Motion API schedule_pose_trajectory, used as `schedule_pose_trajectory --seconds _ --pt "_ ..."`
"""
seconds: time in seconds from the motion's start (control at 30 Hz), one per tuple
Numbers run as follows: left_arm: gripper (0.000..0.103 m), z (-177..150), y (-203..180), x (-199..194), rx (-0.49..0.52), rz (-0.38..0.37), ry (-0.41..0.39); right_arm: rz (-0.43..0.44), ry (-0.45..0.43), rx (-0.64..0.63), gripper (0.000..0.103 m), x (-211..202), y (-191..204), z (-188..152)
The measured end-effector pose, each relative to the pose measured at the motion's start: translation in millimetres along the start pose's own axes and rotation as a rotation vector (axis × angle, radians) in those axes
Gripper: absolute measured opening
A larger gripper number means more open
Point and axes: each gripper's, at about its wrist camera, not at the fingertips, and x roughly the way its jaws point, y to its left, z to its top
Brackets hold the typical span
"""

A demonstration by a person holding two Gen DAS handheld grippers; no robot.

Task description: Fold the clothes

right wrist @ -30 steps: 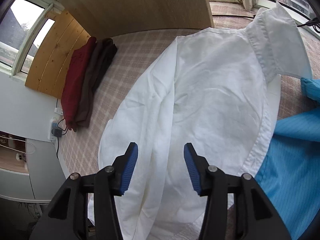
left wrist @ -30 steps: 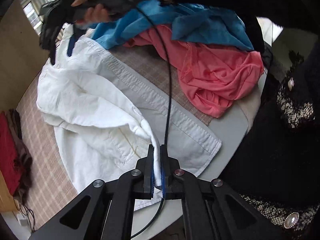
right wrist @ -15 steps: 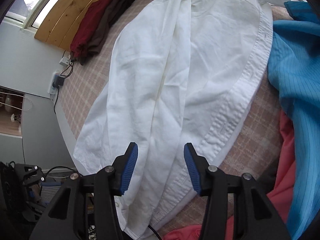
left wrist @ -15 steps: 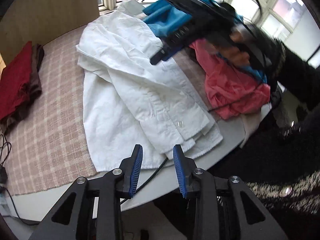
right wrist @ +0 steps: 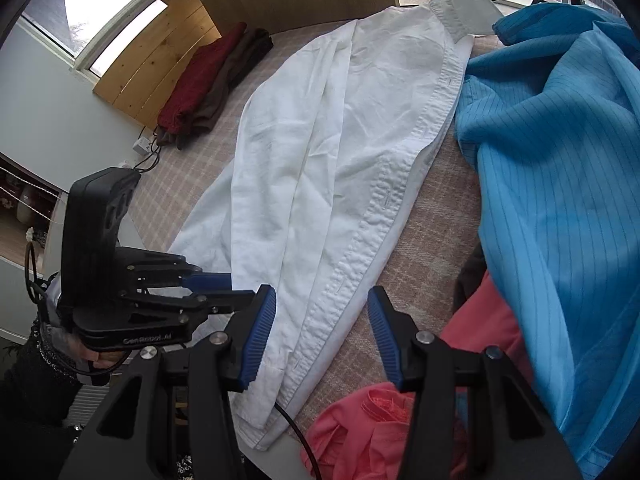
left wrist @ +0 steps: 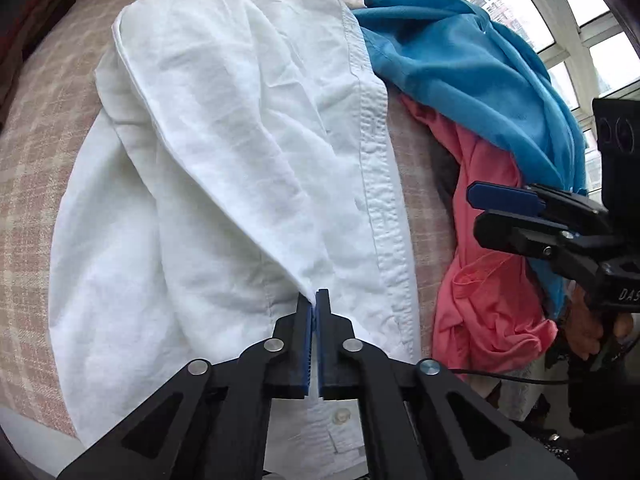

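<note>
**White shirt pinched at its near end on the plaid-covered table**

The work surface is a table under a pink-and-beige plaid cloth (right wrist: 420, 216), with its bare pale rim (left wrist: 24, 426) showing at the near edge. Beyond the far edge stand a wooden panel (right wrist: 160, 52) and windows (right wrist: 100, 8) with buildings outside.

The left gripper (left wrist: 314, 308) has its blue-padded fingers (left wrist: 306, 344) pressed together on a fold of the white shirt (left wrist: 240, 140) near the table's near edge; the cloth rises in a taut ridge from the tips. The right gripper (right wrist: 322, 332) hovers above the shirt's near end with its fingers (right wrist: 260, 332) wide apart, holding nothing; from these views it is not clear whether they touch the fabric.

The white shirt lies lengthwise across the table, its long axis running from the near edge to the far edge. Its hem is nearest, with a button (left wrist: 341, 427) just below the left gripper. The stitched button placket (left wrist: 376, 160) runs along its right side, and the collar (right wrist: 460, 12) points to the far edge.

Right of the shirt, at the near right edge, lies a crumpled coral garment (left wrist: 480, 248). A blue garment (right wrist: 560, 160) is heaped partly over it and reaches toward the far right. At the far left edge lies a folded dark red garment (right wrist: 200, 76) with a brown one (right wrist: 228, 84) beside it.
</note>
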Motion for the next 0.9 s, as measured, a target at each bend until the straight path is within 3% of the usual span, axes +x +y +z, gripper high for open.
schedule_pose_trajectory --seconds 0.13,0.23,0.3,0.33,0.37,0.43,0.47,0.7,0.83,0.9 --pt "0.001 3 -23 -54 0.043 -0.137 -0.131 -0.011 -0.047 0.014 0.047 -11 -6 1" --pt "0.001 -1 -25 -114 0.029 -0.391 -0.270 -0.004 -0.067 0.034 0.047 -17 -9 5" --pt "0.003 -11 -8 -135 -0.010 -0.464 -0.328 0.000 -0.074 0.037 0.047 -20 -10 9" --pt "0.006 -17 2 -138 -0.016 -0.441 -0.340 0.002 -0.073 0.032 0.047 -20 -9 11" --pt "0.012 -23 13 -132 -0.012 -0.361 -0.323 0.003 -0.071 0.026 0.047 -19 -8 12" --pt "0.019 -32 43 -104 -0.034 -0.106 -0.228 0.002 -0.058 0.014 0.047 -12 -2 15" --pt "0.019 -35 48 -95 -0.040 -0.051 -0.200 0.005 -0.048 0.009 0.047 -8 0 17" --pt "0.020 -48 29 -71 0.018 -0.007 -0.142 -0.006 0.064 -0.073 0.047 26 14 16" --pt "0.033 -55 18 -57 0.051 0.017 -0.109 0.033 0.145 -0.105 0.047 44 16 6" --pt "0.033 -59 13 -50 0.068 0.030 -0.092 0.039 0.170 -0.130 0.047 50 18 1"
